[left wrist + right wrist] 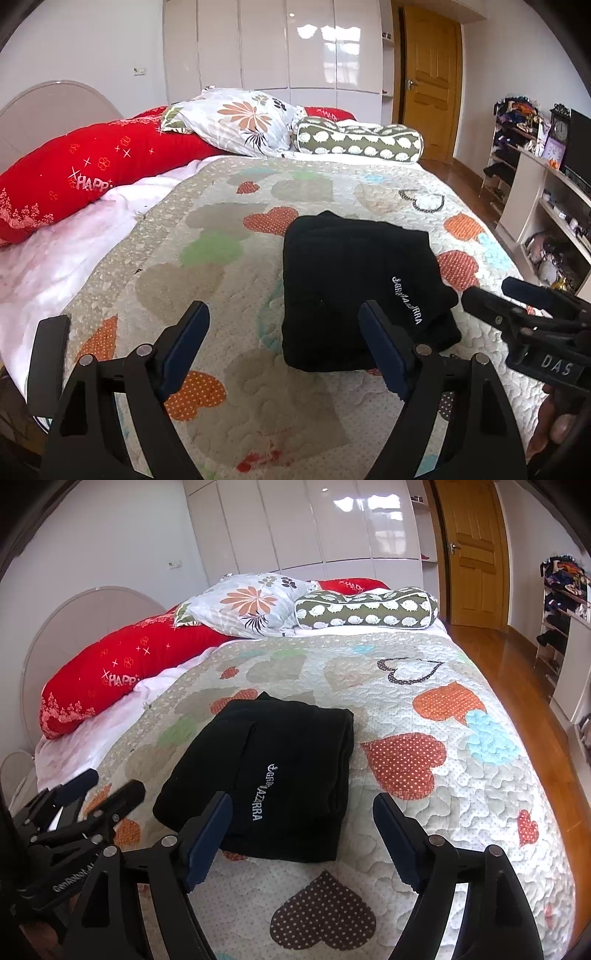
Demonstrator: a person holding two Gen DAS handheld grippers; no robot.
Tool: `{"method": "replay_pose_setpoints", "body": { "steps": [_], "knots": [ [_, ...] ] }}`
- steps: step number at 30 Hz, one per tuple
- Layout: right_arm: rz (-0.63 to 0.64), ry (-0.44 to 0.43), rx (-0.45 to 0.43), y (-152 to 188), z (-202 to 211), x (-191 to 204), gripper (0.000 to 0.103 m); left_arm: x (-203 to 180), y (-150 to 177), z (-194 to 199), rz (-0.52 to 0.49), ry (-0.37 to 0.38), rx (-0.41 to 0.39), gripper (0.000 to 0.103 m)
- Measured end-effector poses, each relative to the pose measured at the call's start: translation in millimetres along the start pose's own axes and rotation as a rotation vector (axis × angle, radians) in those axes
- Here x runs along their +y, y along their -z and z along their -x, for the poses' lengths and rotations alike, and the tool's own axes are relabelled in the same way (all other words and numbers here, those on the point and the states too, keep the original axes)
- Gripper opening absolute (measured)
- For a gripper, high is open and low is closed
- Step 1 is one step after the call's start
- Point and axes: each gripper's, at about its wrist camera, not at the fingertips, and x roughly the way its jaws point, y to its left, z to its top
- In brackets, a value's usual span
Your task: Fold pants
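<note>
The bed (461, 775) fills most of both views, its heart-patterned quilt (221, 258) spread flat, with the pillows far off along the upper edge. On the quilt, right of centre in my left view and centre-left in my right view, lie the pants (273, 775), already a compact black rectangle of stacked layers with the white lettering on top. I judge the folding essentially done; at most a little squaring of the near edge is left. My left hand-held gripper (284, 343) hovers low at the bottom of its frame with its jaws spread wide and nothing between them, one finger overlapping the bundle's near corner in the picture. My right hand-held gripper (303, 830) hangs likewise at the bottom, wide open and empty, just short of the bundle's near edge.
</note>
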Motion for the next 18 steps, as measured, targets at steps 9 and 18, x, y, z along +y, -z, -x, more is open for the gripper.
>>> {"method": "replay_pose_setpoints", "body": {
  "steps": [9,18],
  "knots": [
    [0.006,-0.002,0.000,2.7,4.9,3.5,0.081,1.3,0.1,10.5,-0.002,-0.002,-0.005,0.085],
    [0.025,0.006,0.014,4.2,5.5,8.4,0.081,2.9,1.4,16.1,-0.009,-0.038,-0.007,0.085]
  ]
}}
